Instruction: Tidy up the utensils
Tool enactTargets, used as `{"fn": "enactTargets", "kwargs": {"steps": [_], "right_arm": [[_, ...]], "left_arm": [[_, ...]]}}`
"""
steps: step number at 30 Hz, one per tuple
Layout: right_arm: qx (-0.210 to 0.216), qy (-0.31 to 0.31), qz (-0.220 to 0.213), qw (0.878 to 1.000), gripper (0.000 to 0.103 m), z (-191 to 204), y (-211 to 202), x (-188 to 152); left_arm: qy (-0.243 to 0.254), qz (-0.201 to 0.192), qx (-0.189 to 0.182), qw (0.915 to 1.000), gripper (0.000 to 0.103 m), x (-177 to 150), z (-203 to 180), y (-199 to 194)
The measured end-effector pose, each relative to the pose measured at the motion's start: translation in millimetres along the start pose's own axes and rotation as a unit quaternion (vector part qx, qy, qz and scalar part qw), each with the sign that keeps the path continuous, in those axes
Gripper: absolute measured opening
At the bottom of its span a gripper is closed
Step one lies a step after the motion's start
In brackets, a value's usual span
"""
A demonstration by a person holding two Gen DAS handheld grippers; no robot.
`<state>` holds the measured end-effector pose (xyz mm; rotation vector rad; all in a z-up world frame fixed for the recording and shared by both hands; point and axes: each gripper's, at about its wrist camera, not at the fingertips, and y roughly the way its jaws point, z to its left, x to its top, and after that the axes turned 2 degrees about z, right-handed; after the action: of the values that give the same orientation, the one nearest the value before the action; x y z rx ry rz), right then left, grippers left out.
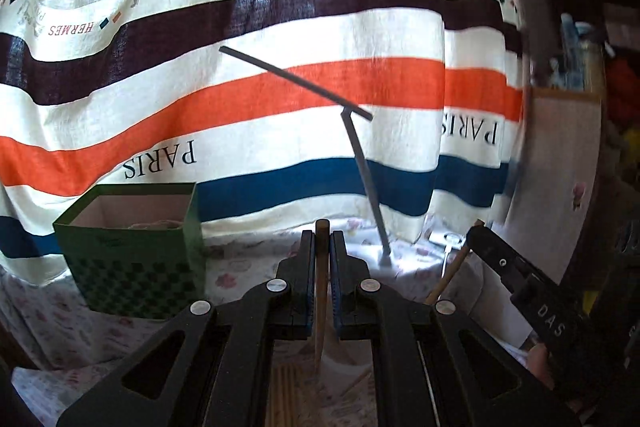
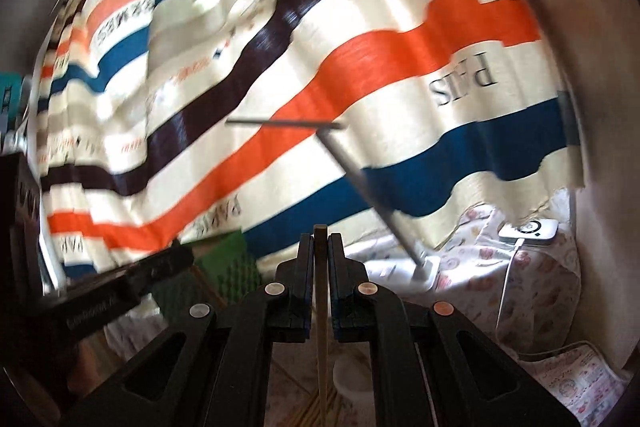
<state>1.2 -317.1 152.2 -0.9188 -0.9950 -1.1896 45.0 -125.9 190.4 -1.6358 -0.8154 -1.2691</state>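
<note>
**Both tools clamped on wooden sticks, raised before a striped curtain**

In the left wrist view, the left tool [image 1: 320, 247] is closed on a slim brown wooden stick [image 1: 321, 291], which runs upright between the blue-padded jaws; its blunt top pokes out at 12 o'clock above the fingertips and its lower end tapers down toward 6 o'clock. At 9 o'clock from the tool stands an open green cardboard box with a chequered front [image 1: 132, 255] on the floral-print cloth of the tabletop [image 1: 240, 267]. At 3 o'clock the black right tool [image 1: 476, 233] enters from the frame's lower right, with a second thin wooden stick [image 1: 446, 281] slanting below its tip.

In the right wrist view, the right tool [image 2: 320, 247] is likewise shut on that wooden stick [image 2: 321, 311], held upright with its squared end showing at 12 o'clock. The left tool's black body [image 2: 132, 279] crosses at 9 o'clock, in front of the green box [image 2: 228, 267].

Behind everything hangs a white curtain with orange, blue and dark brown stripes [image 1: 280, 39]. A thin grey T-shaped lamp [image 1: 360, 163] rises from a white base at 1 o'clock of the tools. A white square device [image 2: 528, 229] lies at 2 o'clock in the right wrist view.
</note>
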Motion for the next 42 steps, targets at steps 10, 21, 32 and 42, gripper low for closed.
{"fn": "enactTargets", "kwargs": {"steps": [10,21,32,42], "right_arm": [[-0.058,0.123,-0.059,0.989,0.008,-67.3,10.6,0.1],[-0.122,0.185,-0.078,0.972,0.008,-113.4,25.9,-13.3],[-0.075,0.156,0.089,0.981,0.008,-111.2,87.9,-32.7],[-0.07,0.113,0.177,0.975,0.008,-107.7,113.4,-42.7]], "left_arm": [[-0.006,-0.066,-0.02,0.9976,0.006,7.8,-14.6,5.3],[-0.021,-0.006,-0.043,0.9989,0.006,-27.6,-13.3,56.9],[-0.046,0.047,-0.04,0.997,0.006,-42.1,-0.1,86.3],[-0.033,0.102,-0.015,0.9941,0.006,-54.8,8.1,118.5]]}}
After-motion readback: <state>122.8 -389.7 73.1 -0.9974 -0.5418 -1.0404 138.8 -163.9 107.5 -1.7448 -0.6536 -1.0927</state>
